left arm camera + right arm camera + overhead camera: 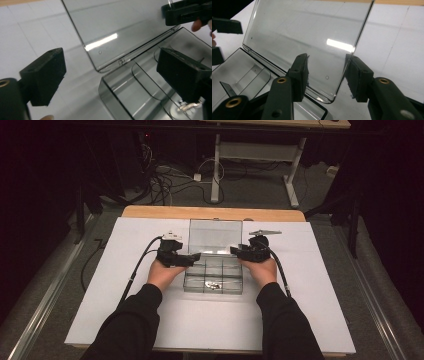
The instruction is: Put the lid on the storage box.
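Note:
A clear plastic compartment box [214,279] lies on the white sheet with its lid [215,235] standing open at the back. A small metal part [214,285] lies in a front compartment. My left gripper [192,257] is at the box's left side, open, with the box's rear left corner [120,85] between its wide jaws and nothing pressed. My right gripper [235,251] is at the lid's right end. Its jaws straddle the lid's lower right corner [334,92], one in front and one beyond the edge, with a gap showing.
The white sheet [300,310] covers a wooden table [150,211], with bare room on both sides of the box. Beyond the far edge are floor cables [165,182] and another table's legs [216,165]. Dark surroundings flank the table.

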A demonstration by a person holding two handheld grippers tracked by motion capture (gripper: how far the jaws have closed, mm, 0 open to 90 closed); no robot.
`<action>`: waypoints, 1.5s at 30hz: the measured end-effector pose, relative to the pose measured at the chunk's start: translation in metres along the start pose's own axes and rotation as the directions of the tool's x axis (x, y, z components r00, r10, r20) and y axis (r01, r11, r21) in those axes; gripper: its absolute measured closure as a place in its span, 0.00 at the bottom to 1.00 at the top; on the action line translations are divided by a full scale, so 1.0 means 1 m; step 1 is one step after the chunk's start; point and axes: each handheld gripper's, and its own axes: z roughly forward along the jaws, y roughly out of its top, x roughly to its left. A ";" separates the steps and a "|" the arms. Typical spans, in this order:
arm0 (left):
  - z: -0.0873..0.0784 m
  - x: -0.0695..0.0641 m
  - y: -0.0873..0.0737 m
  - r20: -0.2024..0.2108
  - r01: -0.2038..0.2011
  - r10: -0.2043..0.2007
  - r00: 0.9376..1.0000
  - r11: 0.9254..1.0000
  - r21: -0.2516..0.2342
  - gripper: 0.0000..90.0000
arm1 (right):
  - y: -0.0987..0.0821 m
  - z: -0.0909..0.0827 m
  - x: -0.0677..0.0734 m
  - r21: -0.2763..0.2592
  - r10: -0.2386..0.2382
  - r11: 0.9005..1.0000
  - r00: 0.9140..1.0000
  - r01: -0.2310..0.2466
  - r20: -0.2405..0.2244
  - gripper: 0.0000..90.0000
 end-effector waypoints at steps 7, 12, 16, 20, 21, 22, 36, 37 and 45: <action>0.000 -0.004 0.010 -0.040 -0.008 0.007 0.999 0.999 -0.037 0.25 | 0.000 -0.007 0.003 -0.013 -0.040 0.999 0.999 0.041 0.021 0.71; -0.006 -0.004 0.012 -0.062 -0.019 0.015 0.998 0.998 -0.055 0.44 | -0.001 -0.012 0.008 -0.033 -0.079 0.996 0.996 0.080 0.046 0.77; -0.010 -0.006 0.013 -0.083 -0.022 0.018 0.996 0.998 -0.057 0.55 | -0.004 -0.017 0.010 -0.047 -0.101 0.994 0.993 0.103 0.059 0.80; -0.015 -0.008 0.012 -0.106 -0.046 0.040 0.994 0.997 -0.056 0.65 | -0.006 -0.021 0.014 -0.056 -0.117 0.991 0.991 0.121 0.069 0.81; -0.016 -0.008 0.012 -0.104 -0.047 0.041 0.994 0.997 -0.056 0.67 | -0.007 -0.021 0.015 -0.058 -0.122 0.990 0.990 0.126 0.072 0.81; -0.018 -0.008 0.012 -0.100 -0.047 0.041 0.994 0.997 -0.057 0.68 | -0.007 -0.022 0.015 -0.060 -0.128 0.989 0.989 0.132 0.076 0.81; -0.031 -0.019 0.001 -0.108 -0.097 0.090 0.990 0.993 -0.064 0.71 | -0.013 -0.030 0.025 -0.059 -0.178 0.981 0.978 0.185 0.105 0.78; -0.032 -0.019 0.000 -0.108 -0.097 0.090 0.990 0.993 -0.068 0.71 | -0.014 -0.031 0.025 -0.060 -0.179 0.981 0.978 0.186 0.106 0.78; -0.036 -0.024 -0.006 -0.106 -0.101 0.092 0.990 0.991 -0.085 0.71 | -0.020 -0.033 0.023 -0.068 -0.169 0.982 0.981 0.176 0.098 0.77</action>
